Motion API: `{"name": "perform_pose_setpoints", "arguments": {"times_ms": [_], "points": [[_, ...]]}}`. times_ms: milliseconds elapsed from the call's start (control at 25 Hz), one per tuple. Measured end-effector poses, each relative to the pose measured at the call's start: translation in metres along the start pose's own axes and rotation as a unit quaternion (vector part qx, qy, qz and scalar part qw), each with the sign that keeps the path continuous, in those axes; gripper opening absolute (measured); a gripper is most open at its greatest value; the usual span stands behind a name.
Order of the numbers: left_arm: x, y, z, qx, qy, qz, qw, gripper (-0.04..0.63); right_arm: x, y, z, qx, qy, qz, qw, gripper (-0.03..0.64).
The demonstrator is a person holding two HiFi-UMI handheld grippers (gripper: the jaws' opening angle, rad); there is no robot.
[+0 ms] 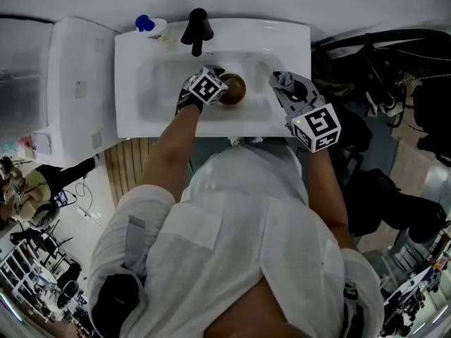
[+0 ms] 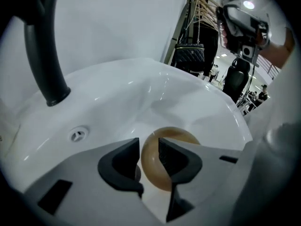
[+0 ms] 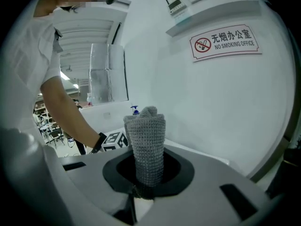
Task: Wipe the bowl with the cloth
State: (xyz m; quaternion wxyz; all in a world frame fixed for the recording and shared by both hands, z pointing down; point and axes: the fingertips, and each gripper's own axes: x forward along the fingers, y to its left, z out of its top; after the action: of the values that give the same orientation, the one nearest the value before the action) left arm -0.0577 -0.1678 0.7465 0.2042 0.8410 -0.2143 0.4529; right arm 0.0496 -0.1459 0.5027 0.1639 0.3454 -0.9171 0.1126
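Brown bowl (image 2: pixel 152 168) between left tool's (image 2: pixel 149 147) jaws.

The head view looks steeply down from above onto the whole sink (image 1: pixel 289 41). The left gripper view sits low in its basin, close to the bowl (image 2: pixel 150 166) and faucet (image 2: pixel 42 55), which both views show. The right gripper view faces the wall (image 3: pixel 211 107), level.

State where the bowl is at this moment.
The bowl sits in the sink basin, upper centre of the head view, just on the person's side of the black faucet; the left gripper has its jaws astride its rim.
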Motion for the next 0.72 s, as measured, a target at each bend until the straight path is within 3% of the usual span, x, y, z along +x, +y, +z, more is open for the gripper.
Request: {"name": "perform_pose_setpoints", "arguments": {"times_ms": [280,440,560,720], "points": [[0.022,0.002,-0.023,0.005,0.068,-0.003,0.9977,0.118,-0.004,0.001,-0.014,0.021,0.030,0.009,0.999,0.043],[0.022,-0.001,-0.024,-0.009,0.082,0.003,0.9966,0.044,-0.002,0.000,-0.022,0.031,0.045,0.016,0.998,0.043],[0.015,-0.004,-0.015,-0.027,0.066,0.008,0.9975,0.033,0.003,0.000,-0.030,0.044,0.062,0.019,0.997,0.043],[-0.011,-0.003,0.016,-0.059,0.008,0.047,0.9971,0.026,0.015,0.000,-0.043,0.070,0.098,0.021,0.993,0.049]]}}
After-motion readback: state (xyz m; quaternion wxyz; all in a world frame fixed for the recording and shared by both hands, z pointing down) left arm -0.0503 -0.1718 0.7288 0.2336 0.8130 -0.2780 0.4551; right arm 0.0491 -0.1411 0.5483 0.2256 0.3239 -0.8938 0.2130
